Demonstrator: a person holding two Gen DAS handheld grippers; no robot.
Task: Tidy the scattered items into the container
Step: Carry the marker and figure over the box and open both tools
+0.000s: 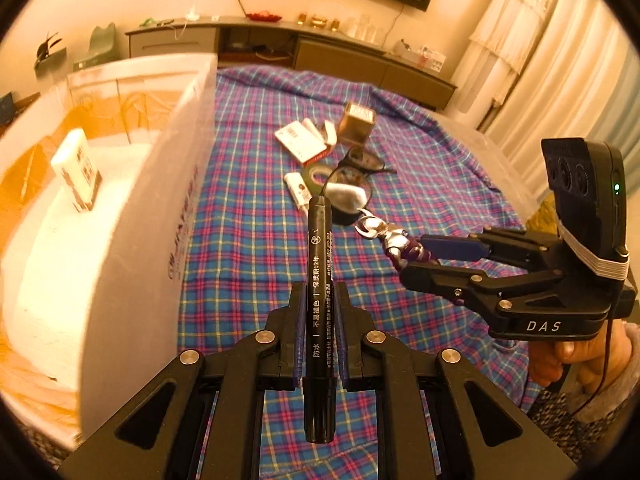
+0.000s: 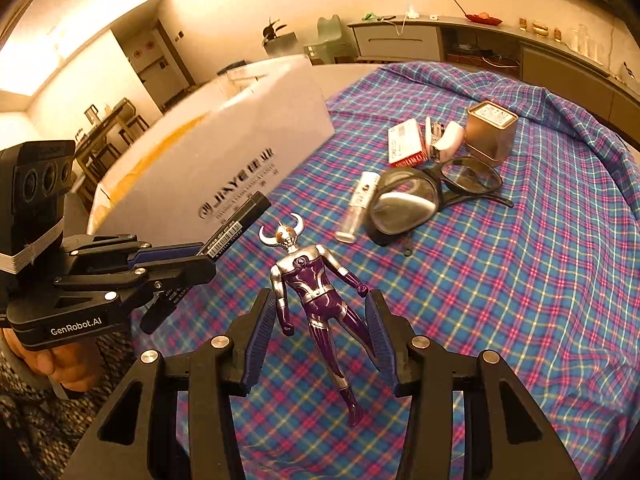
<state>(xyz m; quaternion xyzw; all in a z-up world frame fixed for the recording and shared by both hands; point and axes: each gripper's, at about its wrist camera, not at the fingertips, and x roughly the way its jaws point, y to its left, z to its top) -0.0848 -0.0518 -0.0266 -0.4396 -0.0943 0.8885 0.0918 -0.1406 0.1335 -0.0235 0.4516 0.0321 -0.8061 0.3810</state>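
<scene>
Warm yellow light fills a living room where a worktop under a blue, pink and yellow plaid cloth (image 2: pixel 500 300) carries our job. Our left gripper (image 1: pixel 318 308) is clamped tight around a black marker pen with white printed text (image 1: pixel 319 280), which stands up between the pads and hangs clear of the cloth. Our right gripper (image 2: pixel 320 344) sits about half wide with a silver and purple toy figure with a horned head (image 2: pixel 316 292) between its pads; from the left wrist view the figure looks pinched at the legs and off the cloth, so we judge it held. Just left of both grippers stands the container, a large white cardboard box with grey printed lettering (image 2: pixel 224 168); inside it a small white and orange carton (image 1: pixel 76 172) already rests upright. Farther out on the cloth, near one another, lie a white tube with a dark label (image 2: pixel 358 204), black-framed safety goggles (image 2: pixel 432 192), a red and white flat packet (image 2: pixel 406 142), a white stapler-like object (image 2: pixel 442 136) and a gold square tin (image 2: pixel 490 130). So we judge the task early: one thing is in the box, two are in hand and waiting to be carried over its wall, and at least five remain to collect.
</scene>
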